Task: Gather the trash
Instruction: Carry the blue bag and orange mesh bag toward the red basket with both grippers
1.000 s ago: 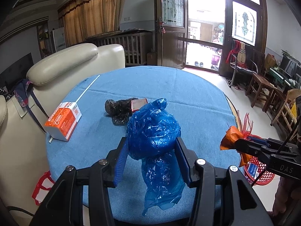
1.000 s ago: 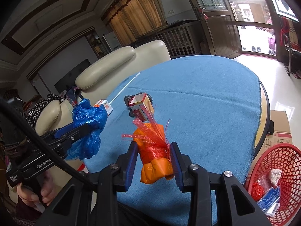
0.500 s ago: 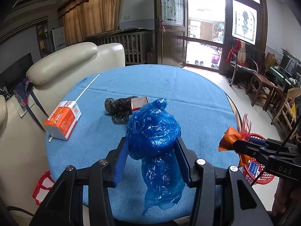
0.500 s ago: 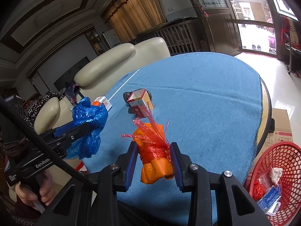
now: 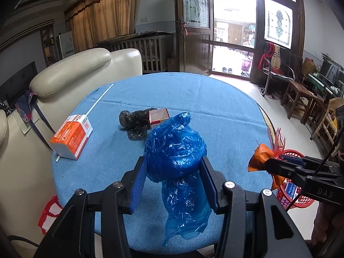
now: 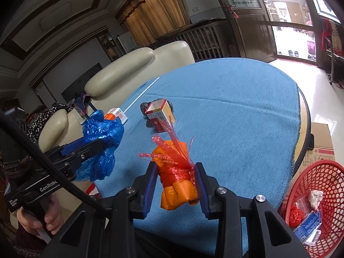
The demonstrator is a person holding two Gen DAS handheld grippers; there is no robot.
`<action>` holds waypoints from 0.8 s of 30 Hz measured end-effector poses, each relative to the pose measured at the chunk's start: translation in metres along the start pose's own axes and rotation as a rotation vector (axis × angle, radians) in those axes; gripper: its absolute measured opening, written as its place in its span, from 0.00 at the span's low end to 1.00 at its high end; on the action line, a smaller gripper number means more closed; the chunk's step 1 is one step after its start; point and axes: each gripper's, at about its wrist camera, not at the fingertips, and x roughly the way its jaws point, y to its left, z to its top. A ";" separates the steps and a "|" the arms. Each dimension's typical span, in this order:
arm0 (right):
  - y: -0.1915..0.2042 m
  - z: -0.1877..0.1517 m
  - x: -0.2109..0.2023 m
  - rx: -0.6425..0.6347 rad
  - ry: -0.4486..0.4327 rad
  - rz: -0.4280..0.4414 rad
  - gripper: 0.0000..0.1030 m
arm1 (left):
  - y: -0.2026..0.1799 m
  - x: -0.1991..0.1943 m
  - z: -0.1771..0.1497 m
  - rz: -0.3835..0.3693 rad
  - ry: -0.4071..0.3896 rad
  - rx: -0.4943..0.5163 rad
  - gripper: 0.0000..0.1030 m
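Observation:
My left gripper (image 5: 174,167) is shut on a crumpled blue plastic bag (image 5: 175,148), held above the near part of the round blue table (image 5: 215,111); the bag's tail hangs down between the fingers. My right gripper (image 6: 175,175) is shut on an orange wrapper tied with red netting (image 6: 177,172), also above the table's near edge. The blue bag (image 6: 103,133) shows at the left of the right wrist view, the orange bundle (image 5: 261,154) at the right of the left wrist view. On the table lie an orange-and-white carton (image 5: 72,136), a black bag (image 5: 134,121) and a small red box (image 5: 159,116).
A red mesh basket (image 6: 322,185) with some scraps in it stands on the floor to the right of the table, beside a cardboard box (image 6: 321,142). A white straw (image 5: 99,101) lies on the table's far left. Cream armchairs (image 5: 71,73) stand to the left.

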 end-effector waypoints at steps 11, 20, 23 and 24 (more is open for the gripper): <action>-0.005 -0.003 -0.003 0.011 -0.015 -0.010 0.37 | -0.005 0.004 -0.004 -0.017 0.015 0.007 0.50; -0.009 -0.003 -0.009 0.022 -0.034 -0.014 0.37 | -0.019 0.000 0.000 -0.030 -0.008 0.056 0.50; -0.017 -0.005 -0.017 0.040 -0.054 -0.020 0.37 | -0.033 -0.002 0.002 -0.050 -0.013 0.095 0.50; -0.021 -0.006 -0.020 0.051 -0.062 -0.022 0.37 | -0.037 -0.002 0.004 -0.060 -0.010 0.102 0.50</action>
